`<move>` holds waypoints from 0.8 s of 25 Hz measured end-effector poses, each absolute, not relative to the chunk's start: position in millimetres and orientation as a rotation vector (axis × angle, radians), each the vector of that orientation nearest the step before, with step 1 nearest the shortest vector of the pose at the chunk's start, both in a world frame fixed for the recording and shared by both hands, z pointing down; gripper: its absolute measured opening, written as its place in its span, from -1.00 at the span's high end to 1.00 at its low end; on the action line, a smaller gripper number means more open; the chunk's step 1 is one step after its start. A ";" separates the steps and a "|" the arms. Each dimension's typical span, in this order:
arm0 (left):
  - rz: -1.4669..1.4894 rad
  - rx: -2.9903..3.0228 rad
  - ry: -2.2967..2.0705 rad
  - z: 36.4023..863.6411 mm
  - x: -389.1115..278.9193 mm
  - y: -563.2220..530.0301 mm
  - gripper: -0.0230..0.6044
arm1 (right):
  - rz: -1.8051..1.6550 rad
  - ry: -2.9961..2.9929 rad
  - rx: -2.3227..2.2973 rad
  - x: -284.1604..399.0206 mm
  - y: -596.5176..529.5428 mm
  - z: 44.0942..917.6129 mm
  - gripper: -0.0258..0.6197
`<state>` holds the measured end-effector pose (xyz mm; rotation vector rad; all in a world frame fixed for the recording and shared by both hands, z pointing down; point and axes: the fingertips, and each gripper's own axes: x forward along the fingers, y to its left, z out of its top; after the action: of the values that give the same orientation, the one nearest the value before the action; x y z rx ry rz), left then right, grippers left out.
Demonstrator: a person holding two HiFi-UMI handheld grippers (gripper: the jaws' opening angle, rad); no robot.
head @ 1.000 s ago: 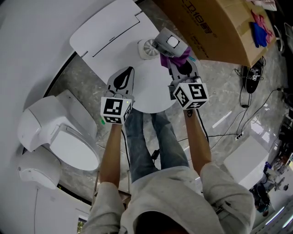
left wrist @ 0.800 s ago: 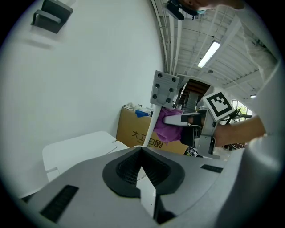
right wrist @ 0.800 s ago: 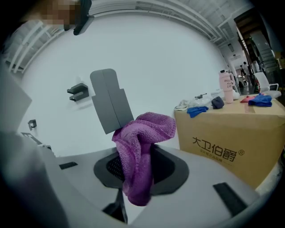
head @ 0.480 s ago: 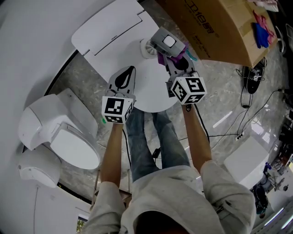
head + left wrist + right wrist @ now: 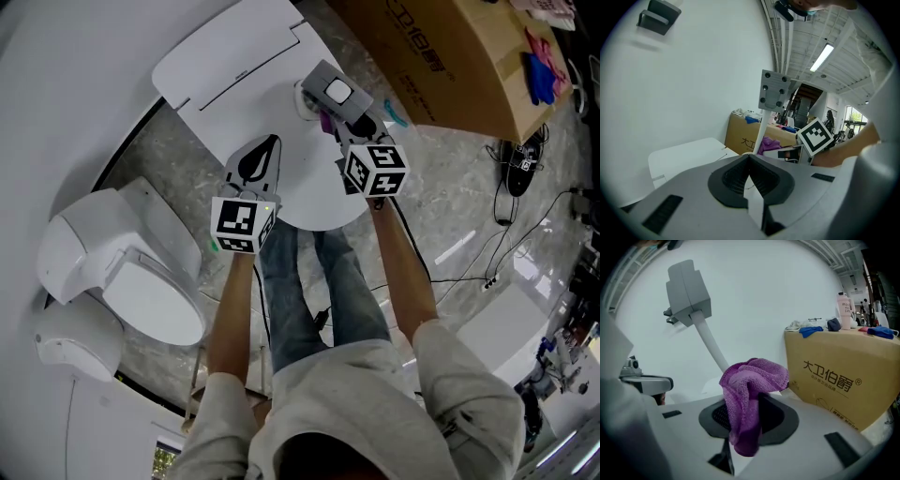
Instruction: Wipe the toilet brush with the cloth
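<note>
Right gripper view, side of the box (image 5: 839, 380): four bold dark characters, 大卫伯爵, with a small ® just after. Left gripper view catches only the first one, 大, on that box (image 5: 740, 136). Print on the pink bottle (image 5: 842, 310) is too small to read.

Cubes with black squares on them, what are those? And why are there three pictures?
The cubes are markers on two grabbing tools that a person holds, one in each hand. The head view comes from a camera on the person's head, looking down at a floor with a toilet. The other two views come from small cameras riding on each tool. The left gripper is shut with nothing in it. The right gripper pinches a purple cloth. Ahead of it stands the toilet brush, white with a grey top, beside a cardboard box.
</note>
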<state>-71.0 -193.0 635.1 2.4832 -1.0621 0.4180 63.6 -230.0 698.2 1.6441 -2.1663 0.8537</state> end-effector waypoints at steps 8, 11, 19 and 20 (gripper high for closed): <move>0.415 2.478 -1.078 634.3 -78.7 -192.5 0.87 | 0.893 -2.112 1.666 74.1 -228.2 715.2 0.55; 0.417 2.476 -1.075 635.6 -78.9 -190.1 0.87 | 0.914 -2.101 1.676 79.6 -226.8 717.6 0.55; 0.423 2.486 -1.065 633.7 -71.8 -189.0 0.87 | 0.877 -2.130 1.663 82.7 -227.5 706.1 0.55; 0.423 2.487 -1.066 633.3 -71.8 -189.2 0.87 | 0.863 -2.137 1.672 85.8 -227.4 701.1 0.55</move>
<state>-71.8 -189.2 633.3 2.4873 -1.0660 0.4232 85.8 -227.4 701.1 1.6720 -2.1373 0.8627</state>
